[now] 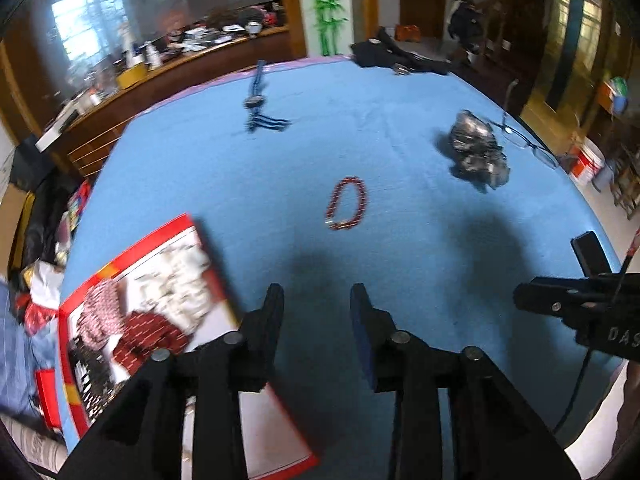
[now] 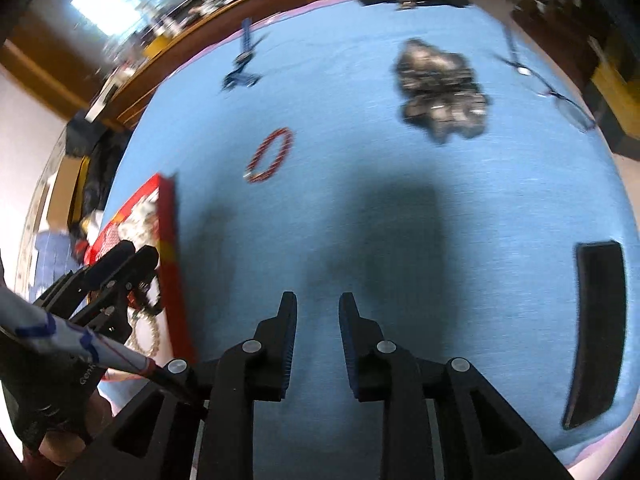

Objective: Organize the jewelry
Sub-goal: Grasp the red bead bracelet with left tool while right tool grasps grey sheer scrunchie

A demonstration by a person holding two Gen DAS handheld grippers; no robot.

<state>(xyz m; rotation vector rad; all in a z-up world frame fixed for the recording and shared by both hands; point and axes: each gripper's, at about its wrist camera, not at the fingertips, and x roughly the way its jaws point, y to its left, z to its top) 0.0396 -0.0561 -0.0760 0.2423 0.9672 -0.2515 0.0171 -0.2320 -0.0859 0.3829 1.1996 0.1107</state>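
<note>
A red bead bracelet [image 1: 346,203] lies on the blue tablecloth [image 1: 400,120], ahead of my open, empty left gripper [image 1: 317,300]. It also shows in the right wrist view [image 2: 270,155]. A red-rimmed box [image 1: 152,292] holding several pieces of jewelry sits at the left; it shows in the right view [image 2: 160,248] too. A dark pile of jewelry [image 1: 478,150] lies far right, also in the right view [image 2: 440,90]. A blue beaded necklace [image 1: 260,100] lies at the back. My right gripper [image 2: 318,308] is open and empty above bare cloth. The left gripper [image 2: 120,264] hovers over the box.
Eyeglasses [image 1: 524,140] lie near the table's right edge. A black strip [image 2: 596,328] lies at the right. Dark clothing [image 1: 396,58] sits at the far edge. A cluttered wooden counter [image 1: 160,64] stands behind the table.
</note>
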